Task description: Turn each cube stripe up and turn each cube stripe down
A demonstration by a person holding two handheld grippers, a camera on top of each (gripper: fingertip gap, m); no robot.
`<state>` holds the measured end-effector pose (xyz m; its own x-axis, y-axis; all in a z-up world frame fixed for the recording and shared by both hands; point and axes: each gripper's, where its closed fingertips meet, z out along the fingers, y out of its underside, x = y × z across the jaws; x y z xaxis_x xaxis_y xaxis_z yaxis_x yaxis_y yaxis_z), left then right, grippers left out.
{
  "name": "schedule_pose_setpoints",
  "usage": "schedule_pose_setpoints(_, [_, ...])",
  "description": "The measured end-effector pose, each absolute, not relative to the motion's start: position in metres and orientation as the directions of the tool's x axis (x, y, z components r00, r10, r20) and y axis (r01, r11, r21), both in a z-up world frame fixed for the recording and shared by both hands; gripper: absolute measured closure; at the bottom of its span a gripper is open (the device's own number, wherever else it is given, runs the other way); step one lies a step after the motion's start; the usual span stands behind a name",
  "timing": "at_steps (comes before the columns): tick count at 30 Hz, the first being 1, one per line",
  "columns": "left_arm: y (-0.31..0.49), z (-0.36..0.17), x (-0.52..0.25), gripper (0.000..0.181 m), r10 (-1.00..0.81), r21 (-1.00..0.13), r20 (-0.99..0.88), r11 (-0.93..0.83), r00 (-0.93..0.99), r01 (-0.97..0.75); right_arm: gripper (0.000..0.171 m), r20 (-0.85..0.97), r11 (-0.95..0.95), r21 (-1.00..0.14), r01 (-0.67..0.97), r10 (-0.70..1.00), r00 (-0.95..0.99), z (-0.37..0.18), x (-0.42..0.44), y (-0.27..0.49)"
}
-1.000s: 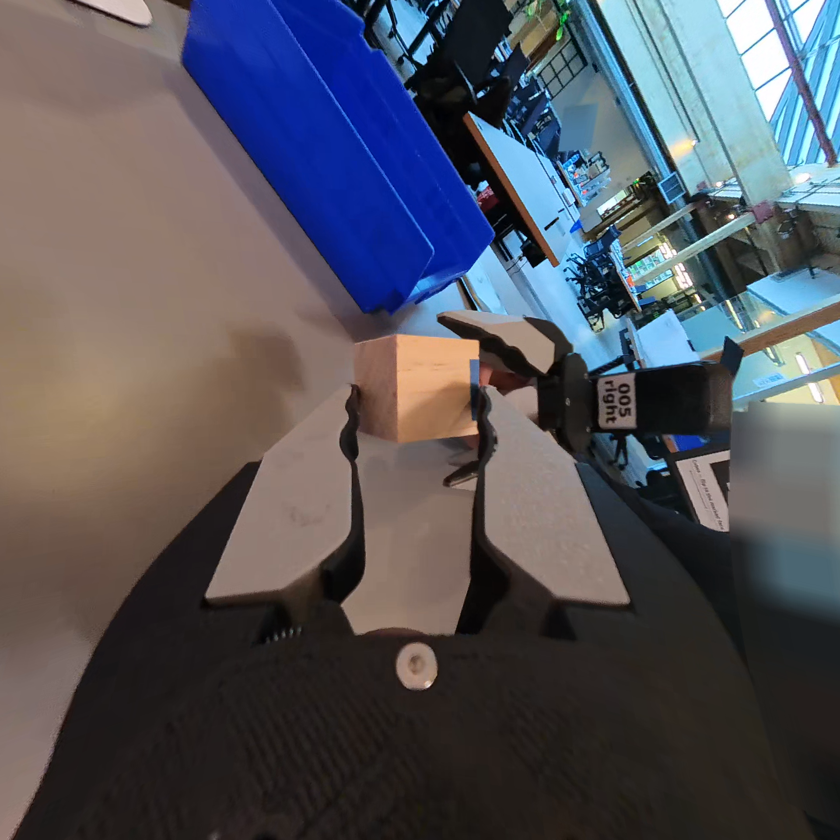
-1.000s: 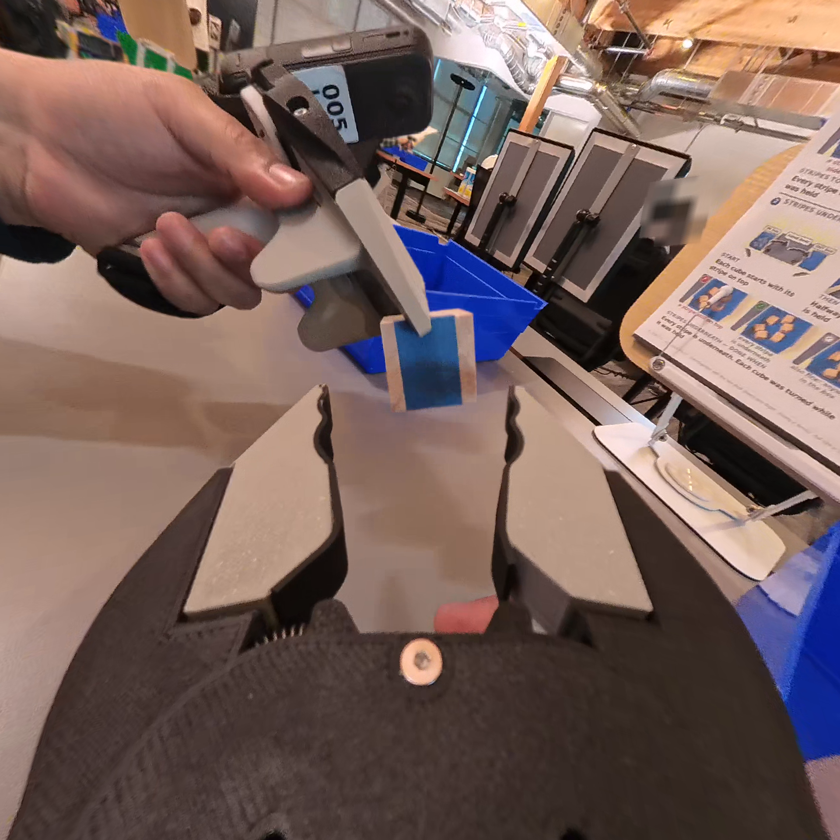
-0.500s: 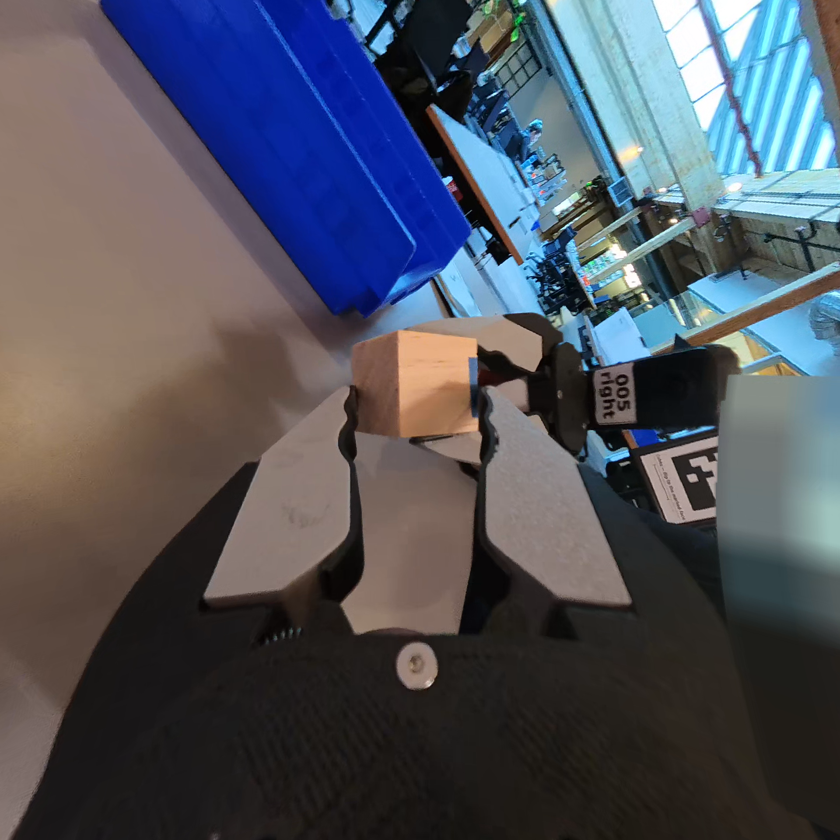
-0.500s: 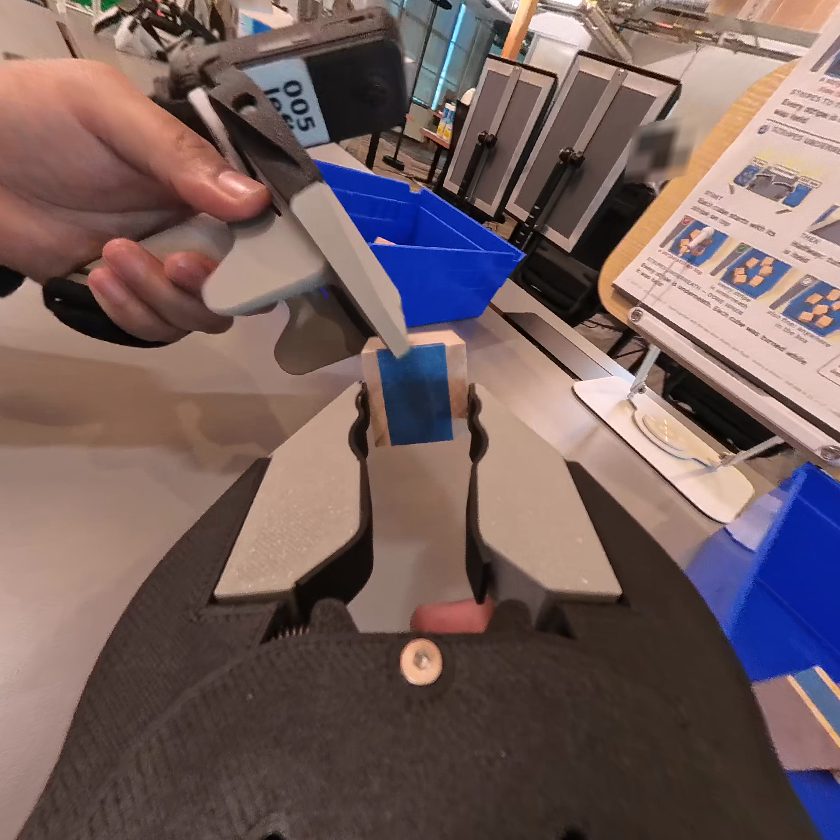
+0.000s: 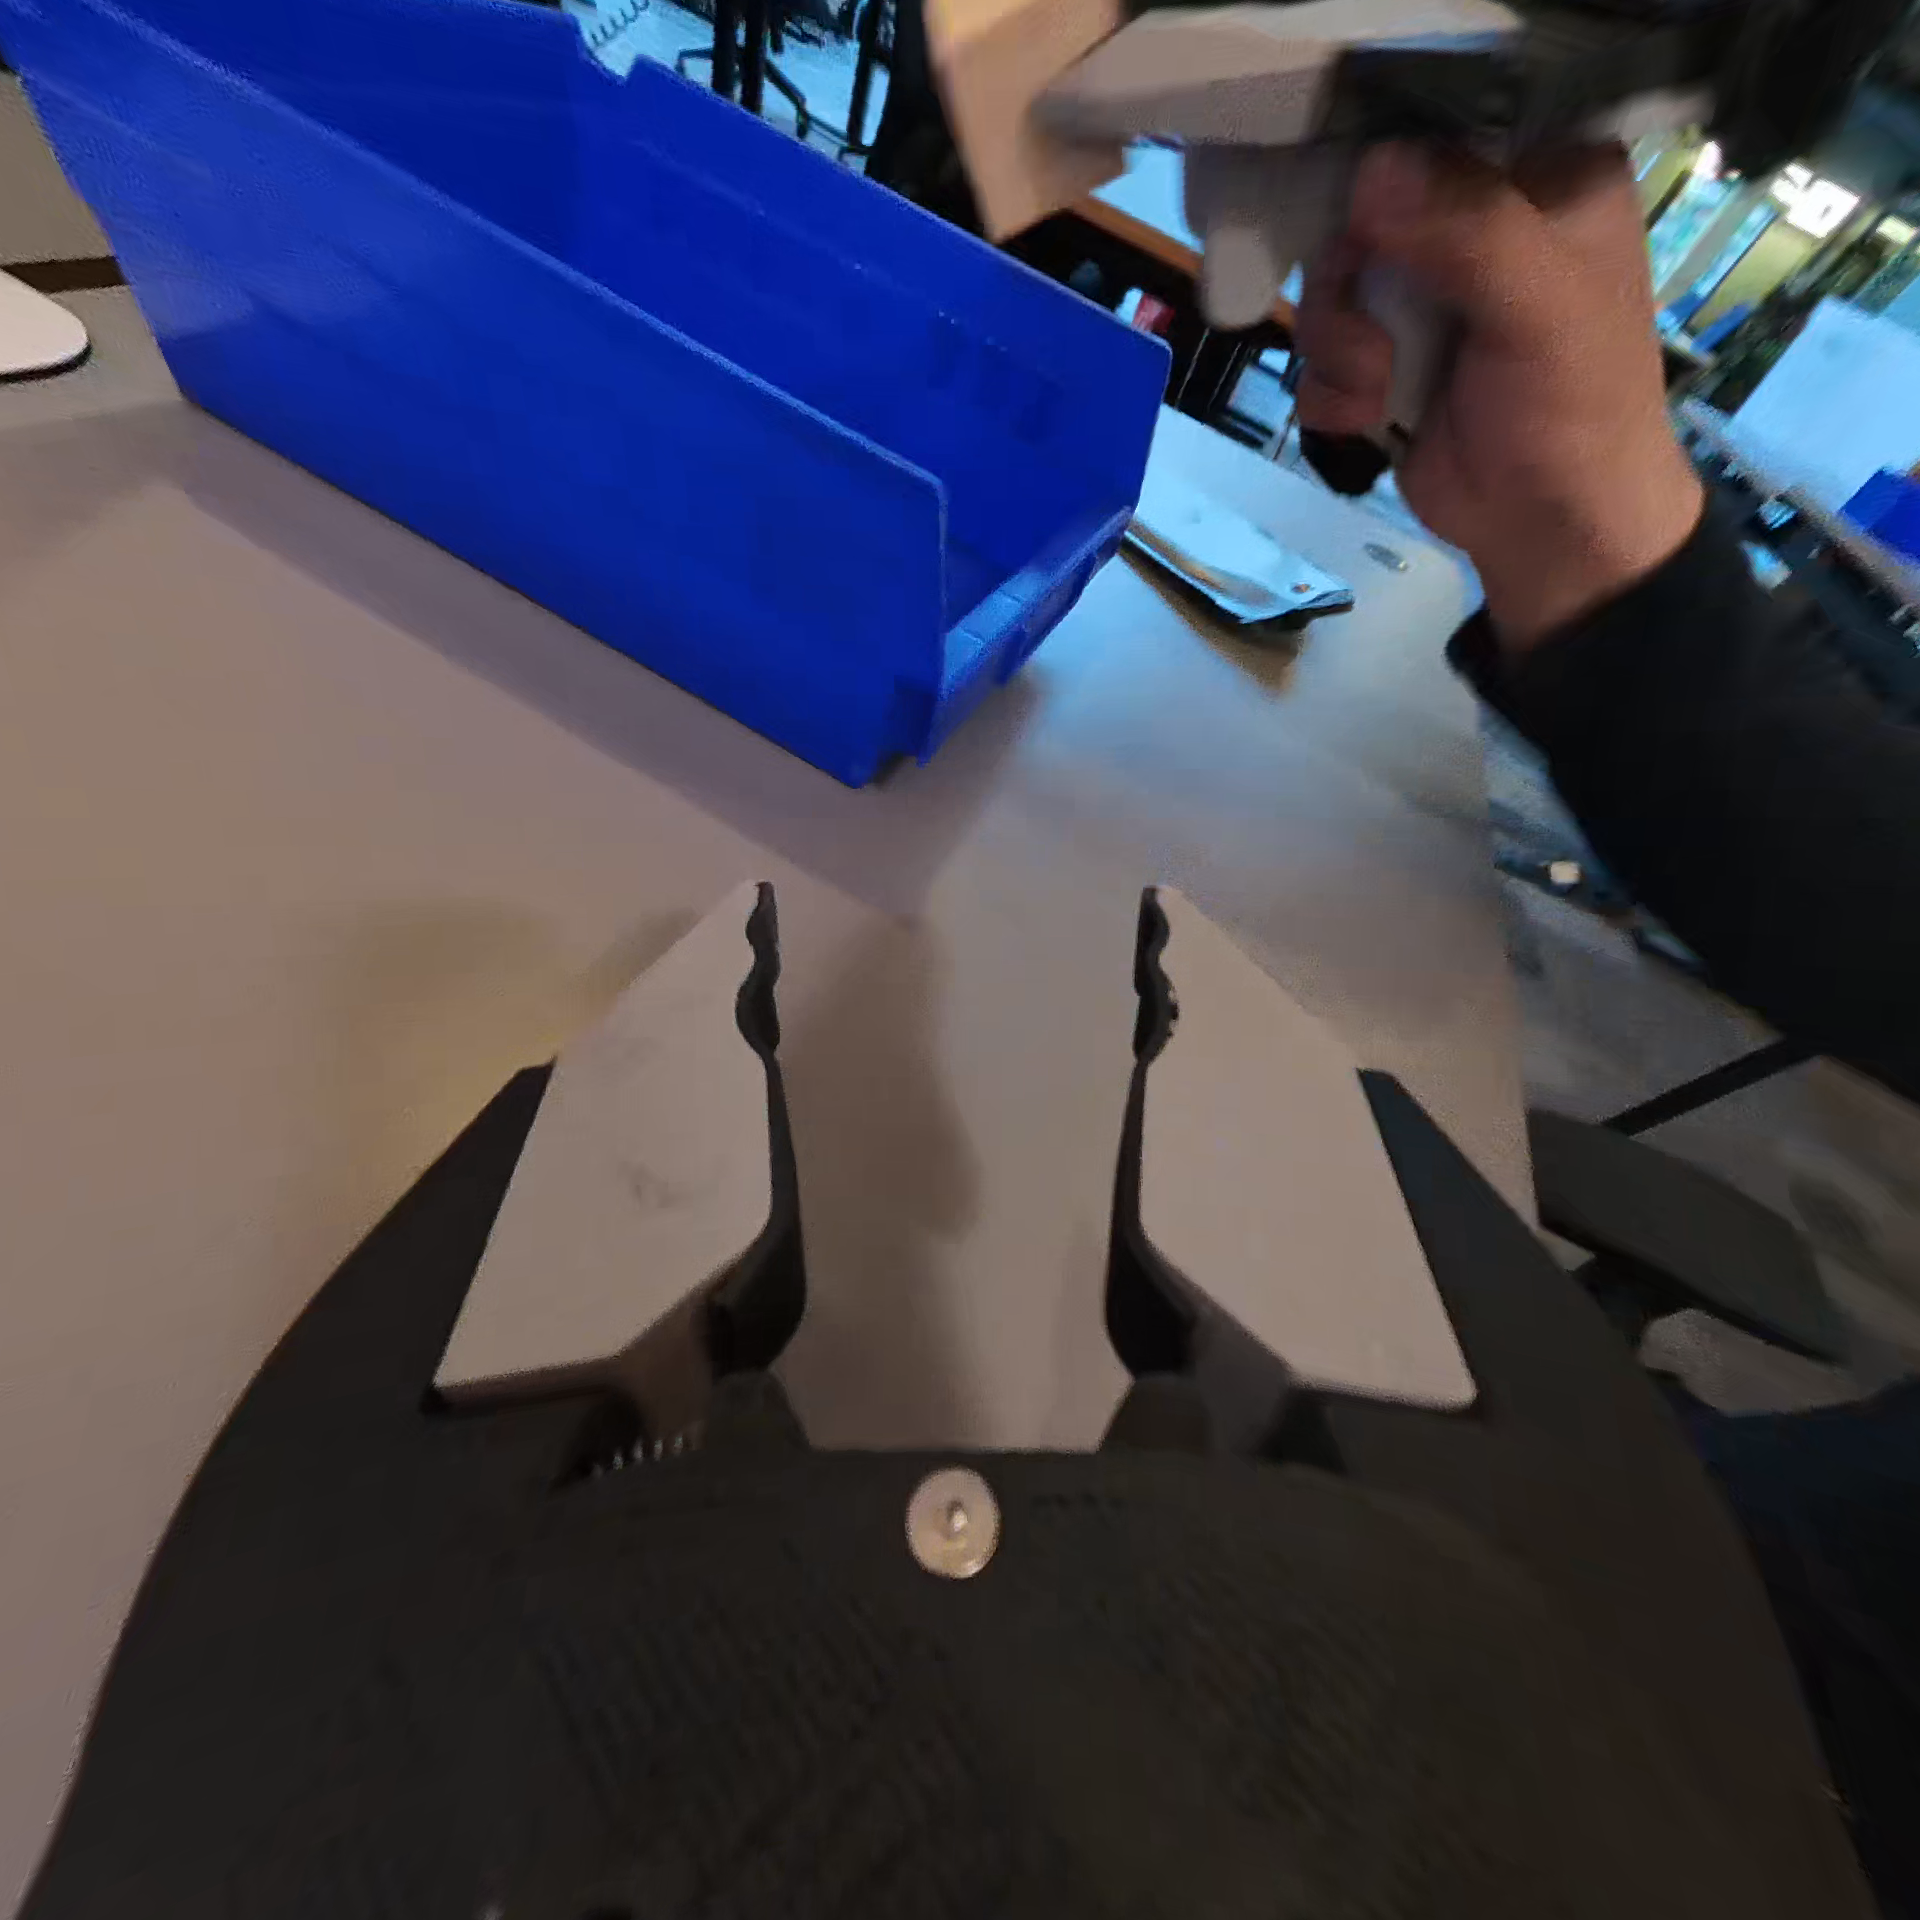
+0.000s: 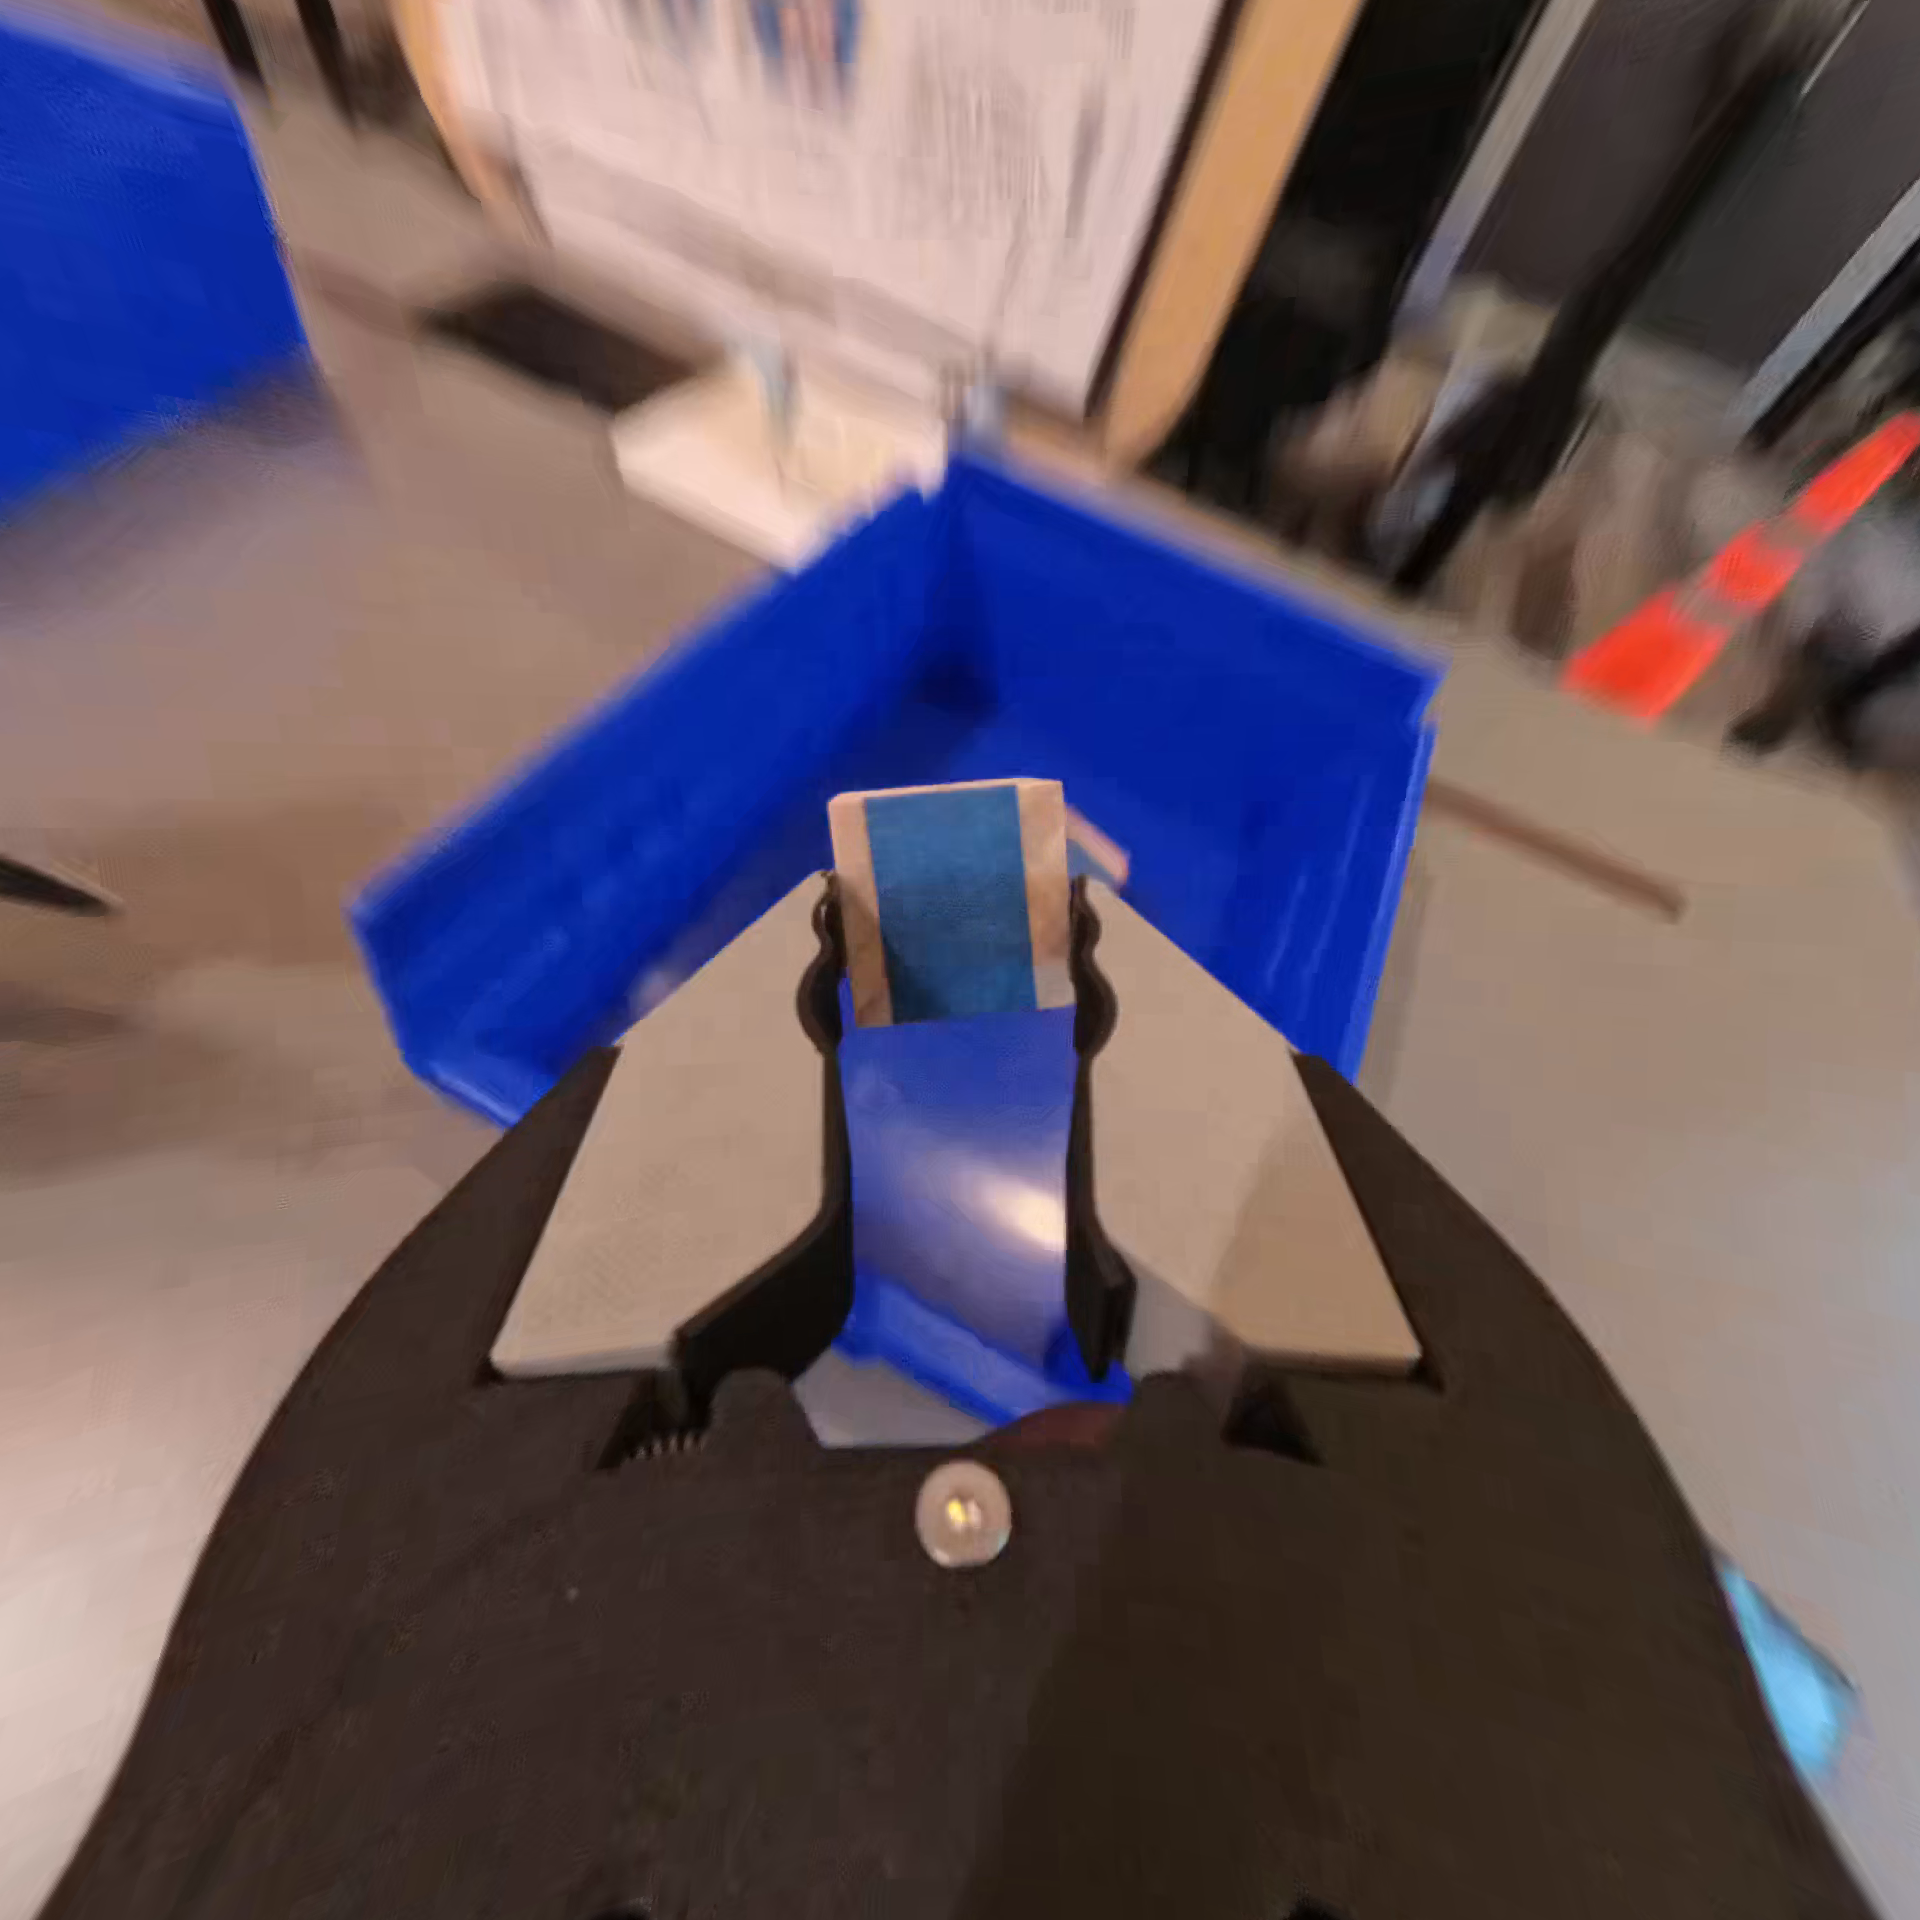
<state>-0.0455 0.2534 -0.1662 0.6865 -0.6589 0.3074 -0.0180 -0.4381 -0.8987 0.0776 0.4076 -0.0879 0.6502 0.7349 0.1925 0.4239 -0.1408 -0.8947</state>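
Observation:
My right gripper (image 6: 951, 914) is shut on a wooden cube (image 6: 951, 904) whose blue stripe faces the camera. It holds the cube above a blue bin (image 6: 1195, 665). A second striped cube (image 6: 1096, 847) shows partly behind it inside that bin. In the left wrist view the right gripper (image 5: 1081, 135) shows at the top, blurred, held by a hand (image 5: 1507, 364), with the cube (image 5: 997, 114) in its fingers. My left gripper (image 5: 951, 904) is open and empty above the grey table (image 5: 312, 831).
A long blue bin (image 5: 582, 416) lies on the table ahead of the left gripper. A white stand base (image 6: 748, 468) with an instruction board (image 6: 831, 187) stands behind the right-hand bin. A dark-sleeved arm (image 5: 1714, 790) crosses the right side.
The left gripper let go of the cube and opened. The right gripper closed on the cube and carried it away over the blue bin. Both views swung fast and are blurred.

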Motion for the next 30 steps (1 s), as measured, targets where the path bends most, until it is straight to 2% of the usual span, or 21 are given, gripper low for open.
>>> schedule_pose_setpoints(3, [0.252,-0.179,-0.037,0.117,-0.663,-0.886,0.280,-0.456,0.695,-0.079,0.131,0.175,-0.345,-0.684,0.643,0.778,0.603,-0.143,0.091,0.430])
schedule_pose_setpoints(7, [0.251,-0.184,-0.041,0.118,-0.652,-0.881,0.273,-0.465,0.707,-0.088,0.130,0.167,-0.459,-0.461,0.760,0.796,0.582,-0.184,0.091,0.442])
schedule_pose_setpoints(11, [0.256,-0.177,-0.058,0.120,-0.617,-0.891,0.295,-0.453,0.729,-0.023,0.129,0.282,-0.465,-0.352,0.812,0.775,0.566,-0.207,0.095,0.460])
schedule_pose_setpoints(14, [0.255,-0.175,-0.065,0.120,-0.603,-0.884,0.344,-0.467,0.720,0.031,0.129,0.259,-0.459,-0.401,0.793,0.773,0.579,-0.203,0.088,0.461])
schedule_pose_setpoints(17, [0.255,-0.174,-0.068,0.122,-0.592,-0.875,0.374,-0.481,0.714,0.060,0.128,0.290,-0.433,-0.478,0.764,0.744,0.602,-0.175,0.089,0.466])
schedule_pose_setpoints(20, [0.256,-0.176,-0.068,0.122,-0.586,-0.869,0.380,-0.491,0.716,0.059,0.126,0.241,-0.382,-0.601,0.702,0.751,0.615,-0.137,0.073,0.453])
schedule_pose_setpoints(23, [0.256,-0.177,-0.066,0.122,-0.590,-0.874,0.357,-0.485,0.725,0.036,0.127,0.111,-0.259,-0.778,0.573,0.841,0.530,-0.095,0.023,0.406])
schedule_pose_setpoints(25, [0.256,-0.177,-0.066,0.123,-0.592,-0.879,0.342,-0.475,0.730,0.027,0.126,0.007,-0.212,-0.856,0.472,0.907,0.421,-0.080,-0.013,0.364])
schedule_pose_setpoints(27, [0.255,-0.175,-0.065,0.123,-0.598,-0.884,0.339,-0.468,0.726,0.027,0.121,-0.035,-0.181,-0.898,0.400,0.937,0.347,-0.079,-0.043,0.329])
schedule_pose_setpoints(30, [0.254,-0.175,-0.068,0.123,-0.604,-0.894,0.306,-0.448,0.736,0.005,0.122,0.013,-0.105,-0.920,0.379,0.955,0.296,-0.103,-0.080,0.295])
